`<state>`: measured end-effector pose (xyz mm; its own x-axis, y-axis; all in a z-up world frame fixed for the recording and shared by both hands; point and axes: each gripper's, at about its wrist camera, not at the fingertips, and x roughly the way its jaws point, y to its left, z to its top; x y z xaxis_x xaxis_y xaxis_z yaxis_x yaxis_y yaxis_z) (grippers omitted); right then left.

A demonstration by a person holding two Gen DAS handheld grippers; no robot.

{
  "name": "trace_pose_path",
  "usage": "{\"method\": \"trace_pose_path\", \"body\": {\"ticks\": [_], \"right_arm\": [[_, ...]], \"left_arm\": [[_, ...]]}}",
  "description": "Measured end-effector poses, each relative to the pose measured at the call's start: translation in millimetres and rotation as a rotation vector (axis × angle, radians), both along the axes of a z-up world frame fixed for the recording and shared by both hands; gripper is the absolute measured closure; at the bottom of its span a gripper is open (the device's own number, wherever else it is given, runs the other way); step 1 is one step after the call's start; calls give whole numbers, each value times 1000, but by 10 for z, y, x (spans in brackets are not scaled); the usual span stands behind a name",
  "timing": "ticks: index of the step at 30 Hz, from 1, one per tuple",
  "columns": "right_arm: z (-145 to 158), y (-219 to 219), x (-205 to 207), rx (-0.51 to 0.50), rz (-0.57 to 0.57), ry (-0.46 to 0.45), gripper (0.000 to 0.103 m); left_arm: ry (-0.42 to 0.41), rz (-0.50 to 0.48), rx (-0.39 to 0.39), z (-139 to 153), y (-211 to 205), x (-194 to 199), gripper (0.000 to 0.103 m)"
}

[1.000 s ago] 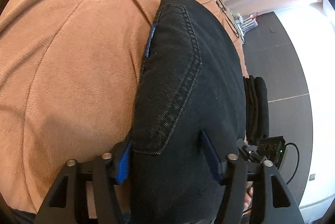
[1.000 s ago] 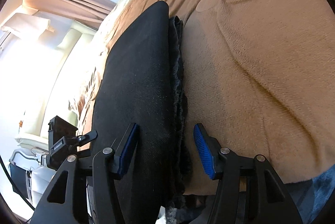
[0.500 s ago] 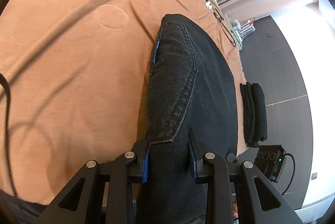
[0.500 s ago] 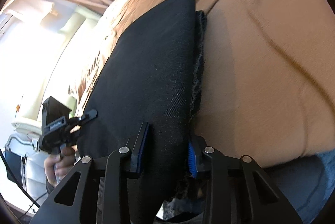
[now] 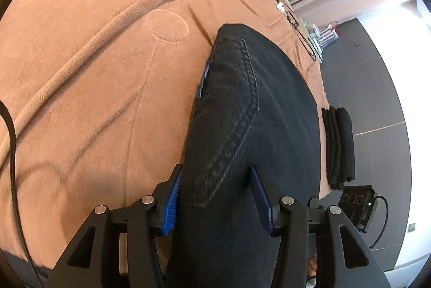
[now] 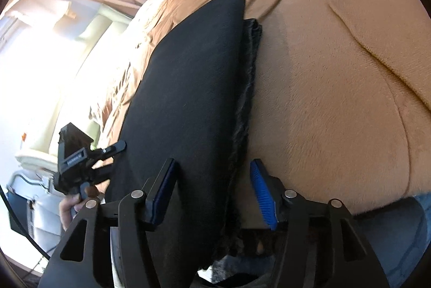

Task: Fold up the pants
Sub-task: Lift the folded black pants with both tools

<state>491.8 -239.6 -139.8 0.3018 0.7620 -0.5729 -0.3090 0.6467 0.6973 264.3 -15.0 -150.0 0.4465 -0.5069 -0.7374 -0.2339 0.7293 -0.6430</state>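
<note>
1. Both of your claws have spread since half a second ago, when each was pinched on the black fabric; the blue pads now stand apart on either side of it.
2. Your bed cover, a tan plush blanket, fills most of both views and carries the pants. They lie folded along the edge of the bed, a long dark strip running away from you.
3. In the right wrist view, the pants show a smooth black face, with a darker frayed layer peeking out along its right side.
4. In the left wrist view, the stitched pocket seam runs down the denim toward your claw, and a small blue tag sits at the left edge of the fabric.
5. Your left claw is spread, and the pants pass between its fingers; whether the pads touch the cloth cannot be told.
6. Your right claw is also spread. The fabric lies against its left finger, while the right pad stands just beside the frayed edge, with a sliver of blanket between.
7. A black folded stack lies at the bed's edge, just right of the pants.
8. A black cable curves over the blanket at far left.
</note>
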Motion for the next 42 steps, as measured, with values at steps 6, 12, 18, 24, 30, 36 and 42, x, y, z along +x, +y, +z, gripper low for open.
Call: {"method": "trace_pose_path", "body": {"ticks": [6, 12, 18, 24, 30, 36, 42], "right_arm": [[-117, -20, 204, 73, 28, 46, 48], [-147, 141, 435, 70, 83, 61, 47], [-150, 196, 607, 70, 128, 65, 45], [-105, 108, 575, 57, 152, 32, 57], [7, 78, 430, 62, 139, -10, 73], [128, 45, 306, 92, 126, -55, 80], [254, 19, 234, 82, 118, -117, 81]], "left_arm": [[4, -4, -6, -43, 33, 146, 52], [8, -17, -10, -89, 32, 254, 52], [1, -30, -42, -157, 71, 350, 51], [-13, -41, -42, -164, 88, 434, 57], [-36, -54, -65, -97, 146, 382, 71], [-56, -76, -69, 11, 138, 353, 74], [-112, -88, -59, 282, 39, 325, 74]]}}
